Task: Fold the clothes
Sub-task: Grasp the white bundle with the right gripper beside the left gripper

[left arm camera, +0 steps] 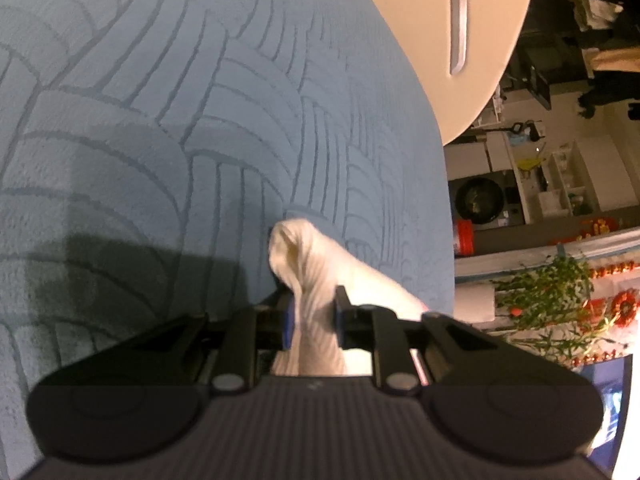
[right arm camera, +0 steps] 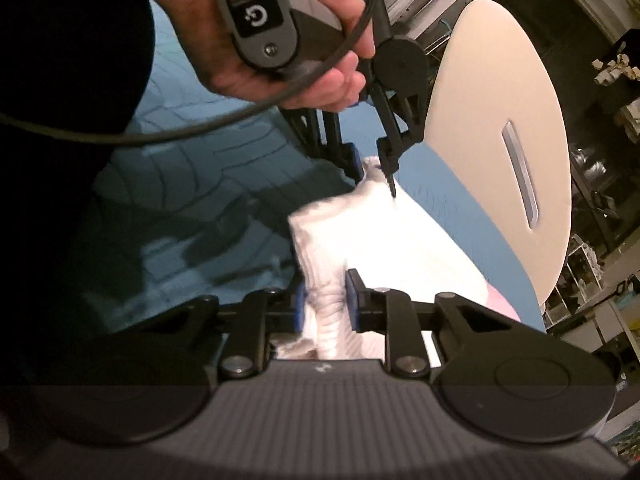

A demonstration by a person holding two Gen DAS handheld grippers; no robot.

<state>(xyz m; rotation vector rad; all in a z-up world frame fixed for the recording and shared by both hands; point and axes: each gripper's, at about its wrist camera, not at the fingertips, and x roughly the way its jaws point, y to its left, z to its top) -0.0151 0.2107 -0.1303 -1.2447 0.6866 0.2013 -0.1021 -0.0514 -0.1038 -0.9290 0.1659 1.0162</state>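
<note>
A white ribbed garment (right arm camera: 392, 236) lies bunched on a blue bedspread (right arm camera: 200, 168) with a stitched curved pattern. In the right wrist view my right gripper (right arm camera: 326, 304) is shut on a fold at the garment's near edge, its blue pads pressing the cloth from both sides. A hand (right arm camera: 280, 60) holds my left gripper (right arm camera: 370, 168) at the garment's far corner. The left wrist view has the left gripper (left arm camera: 314, 308) shut on a raised peak of the white garment (left arm camera: 308, 264), above the blue bedspread (left arm camera: 180, 120).
A cream rounded panel (right arm camera: 496, 120) with a metal slot handle stands past the bed's right edge; it is the cream panel (left arm camera: 440, 20) in the left wrist view. Shelves, a dark round machine door (left arm camera: 478, 200) and a green plant (left arm camera: 548, 296) lie beyond. A cable (right arm camera: 200, 124) hangs from the hand.
</note>
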